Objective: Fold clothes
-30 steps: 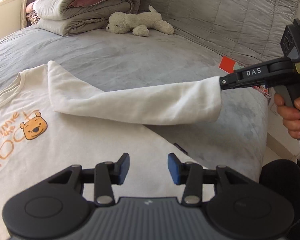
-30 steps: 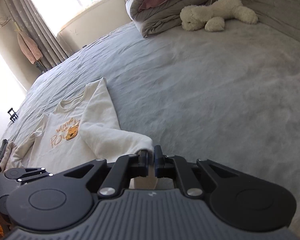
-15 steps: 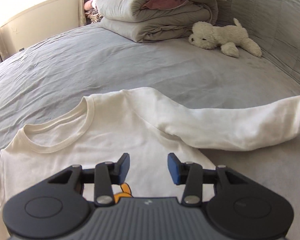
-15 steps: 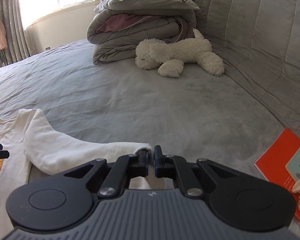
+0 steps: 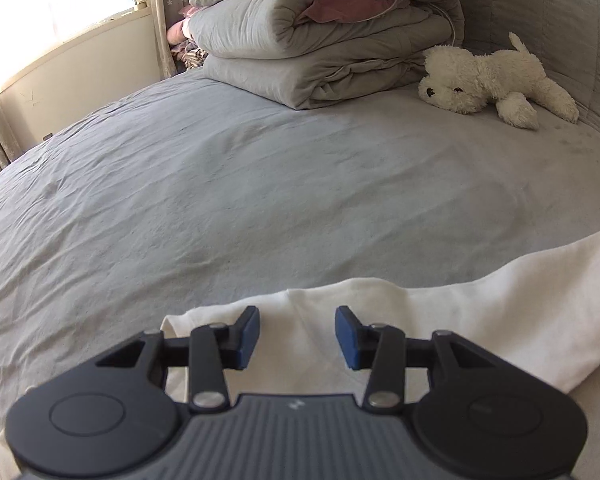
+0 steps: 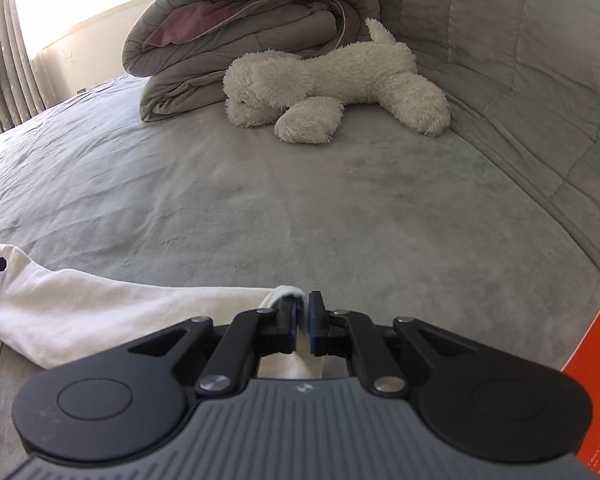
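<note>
Right hand-held gripper [image 6: 302, 322] pinches the sleeve [image 6: 140, 316].

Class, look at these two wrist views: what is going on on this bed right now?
A person is folding a cream sweatshirt on a grey bed with two handheld grippers. The right gripper is shut on the cuff of one sleeve, which stretches out sideways from the shirt. The left gripper is open over the shoulder area, gripping nothing. A folded duvet and a white plush dog lie further back.
</note>
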{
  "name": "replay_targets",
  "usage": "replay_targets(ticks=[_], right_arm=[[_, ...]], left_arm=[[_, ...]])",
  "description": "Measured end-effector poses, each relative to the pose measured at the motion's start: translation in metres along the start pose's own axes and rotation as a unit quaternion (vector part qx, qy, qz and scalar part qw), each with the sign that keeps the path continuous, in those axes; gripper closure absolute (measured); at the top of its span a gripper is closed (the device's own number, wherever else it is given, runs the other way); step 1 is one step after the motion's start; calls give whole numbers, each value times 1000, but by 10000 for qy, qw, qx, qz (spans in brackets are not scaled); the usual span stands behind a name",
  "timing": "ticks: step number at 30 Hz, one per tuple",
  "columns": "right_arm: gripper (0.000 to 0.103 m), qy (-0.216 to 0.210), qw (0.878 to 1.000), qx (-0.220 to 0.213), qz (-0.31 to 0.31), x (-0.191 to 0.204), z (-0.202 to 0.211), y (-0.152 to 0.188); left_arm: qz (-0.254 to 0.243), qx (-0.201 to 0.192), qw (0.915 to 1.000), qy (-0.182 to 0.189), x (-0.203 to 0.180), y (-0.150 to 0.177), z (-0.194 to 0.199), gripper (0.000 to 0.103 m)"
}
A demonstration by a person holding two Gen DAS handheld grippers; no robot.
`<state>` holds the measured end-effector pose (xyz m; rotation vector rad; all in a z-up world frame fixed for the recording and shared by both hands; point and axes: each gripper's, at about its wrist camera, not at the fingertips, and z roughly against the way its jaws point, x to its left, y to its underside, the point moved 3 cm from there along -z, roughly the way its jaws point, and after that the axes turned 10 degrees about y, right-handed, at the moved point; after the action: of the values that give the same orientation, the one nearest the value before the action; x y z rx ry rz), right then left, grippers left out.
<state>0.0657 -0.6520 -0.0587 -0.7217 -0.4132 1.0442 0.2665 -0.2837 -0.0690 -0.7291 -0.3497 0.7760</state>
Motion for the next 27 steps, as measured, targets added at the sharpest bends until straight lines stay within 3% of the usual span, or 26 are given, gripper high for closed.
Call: replay_targets(ticks=[3, 5, 11, 18, 23, 25, 27], right_arm=[[85, -109, 9995, 131, -283, -18, -3, 3], [69, -193, 9987, 145, -452, -27, 0, 2], [46, -269, 9976, -46, -629, -40, 15, -7], [43, -76, 9955, -56, -945, -57, 11, -7], [43, -616, 9932, 137, -973, -43, 4, 9], [43, -620, 9941, 187, -868, -32, -1, 16], [50, -576, 9963, 194, -611, -18, -5, 22]], left_arm=[[-248, 75, 9996, 72, 2, -4, -11, 60], [-310, 77, 9994, 118, 4, -6, -15, 60], [-96, 41, 9991, 407, 15, -11, -20, 60], [-163, 73, 9973, 715, 15, -11, -19, 60], [-113, 80, 9969, 775, 16, -10, -21, 60], [-92, 53, 9971, 751, 15, -7, -22, 60], [-116, 18, 9975, 703, 13, -5, -22, 60]])
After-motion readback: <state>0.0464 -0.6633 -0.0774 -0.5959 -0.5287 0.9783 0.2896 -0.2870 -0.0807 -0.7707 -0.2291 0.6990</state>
